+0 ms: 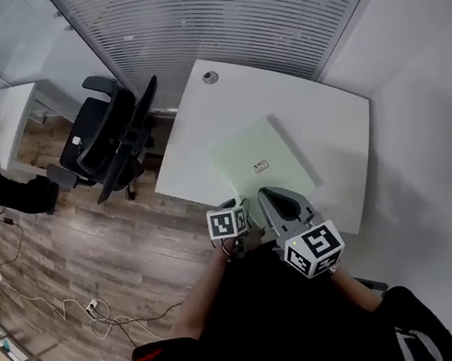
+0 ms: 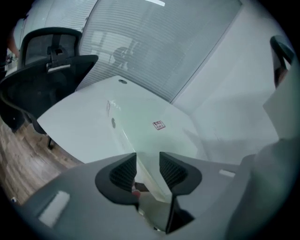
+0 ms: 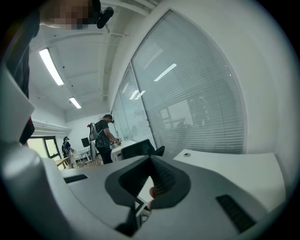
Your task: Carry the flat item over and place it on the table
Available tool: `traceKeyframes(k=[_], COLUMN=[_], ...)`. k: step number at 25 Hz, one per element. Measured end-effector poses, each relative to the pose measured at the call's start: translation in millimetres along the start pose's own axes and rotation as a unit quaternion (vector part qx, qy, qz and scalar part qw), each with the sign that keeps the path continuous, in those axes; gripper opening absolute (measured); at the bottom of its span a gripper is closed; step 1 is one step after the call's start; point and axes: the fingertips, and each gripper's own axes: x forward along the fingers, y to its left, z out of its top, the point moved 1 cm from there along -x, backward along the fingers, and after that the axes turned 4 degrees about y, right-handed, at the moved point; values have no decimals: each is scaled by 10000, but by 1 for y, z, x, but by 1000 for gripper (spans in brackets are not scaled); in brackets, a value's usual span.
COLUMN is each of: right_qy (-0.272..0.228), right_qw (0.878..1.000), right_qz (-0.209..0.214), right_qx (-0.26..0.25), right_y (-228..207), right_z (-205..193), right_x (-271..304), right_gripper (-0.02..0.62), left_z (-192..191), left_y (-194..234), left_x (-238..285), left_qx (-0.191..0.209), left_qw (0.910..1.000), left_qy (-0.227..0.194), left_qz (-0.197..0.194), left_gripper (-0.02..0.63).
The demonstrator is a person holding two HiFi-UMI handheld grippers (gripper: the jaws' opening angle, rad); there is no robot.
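A pale green flat item (image 1: 261, 157) with a small label lies on the white table (image 1: 326, 117). In the head view both grippers hang at the table's near edge. My left gripper (image 1: 234, 206) is at the item's near left corner. In the left gripper view the item (image 2: 145, 126) runs up from the table (image 2: 79, 122) and passes between the jaws of my left gripper (image 2: 147, 168), which is shut on its edge. My right gripper (image 1: 273, 196) is over the item's near edge. In the right gripper view its pads (image 3: 151, 176) meet, and I see nothing between them.
A black office chair (image 1: 113, 138) stands at the table's left side. A white wall (image 1: 434, 100) runs along the right and a glass wall with blinds (image 1: 225, 14) behind. Cables (image 1: 85, 308) lie on the wood floor. Two people (image 3: 105, 136) work at desks farther off.
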Motion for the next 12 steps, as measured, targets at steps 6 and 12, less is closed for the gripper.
traceKeyframes(k=[6,12], right_qy=[-170,-372], right_qw=[9997,9977], right_qz=[-191,-553], right_qx=[39,99], right_y=[25,36], right_z=[-1,1], right_x=[3,-3], right_gripper=[1,0], left_z=[13,30], left_y=[-1,-26], left_x=[-36,-89], left_qx=[613,699], left_qw=[9975,9904], left_qy=[-351,-877], left_qz=[-92,-804], left_gripper=[6,5])
